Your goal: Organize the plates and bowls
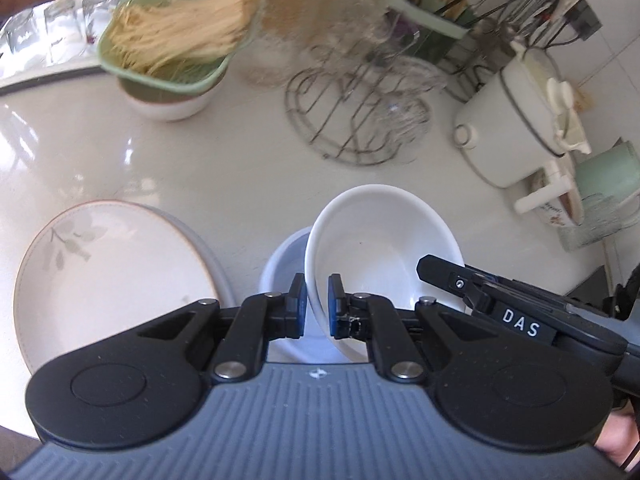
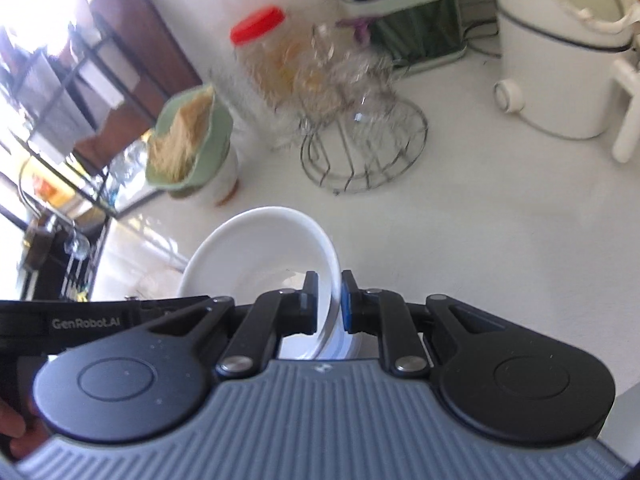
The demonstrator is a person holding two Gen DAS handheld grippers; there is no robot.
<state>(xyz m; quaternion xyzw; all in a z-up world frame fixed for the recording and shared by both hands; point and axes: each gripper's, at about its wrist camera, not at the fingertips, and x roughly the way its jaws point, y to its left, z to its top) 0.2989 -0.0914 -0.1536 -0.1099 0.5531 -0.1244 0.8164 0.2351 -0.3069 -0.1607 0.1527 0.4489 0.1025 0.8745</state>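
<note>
1. My left claw [image 1: 317,306] pinches the left rim of the white bowl [image 1: 384,240]; my right claw [image 2: 330,304] clamps the opposite rim.
2. The bowl hangs tilted over a bluish bowl [image 1: 282,256], beside the flowered plate [image 1: 108,272].
3. I'd level both grips, lower evenly, nest it, then let go together.
4. The green basket [image 1: 168,76] holds dry noodles; the white bowl looks empty.
</note>
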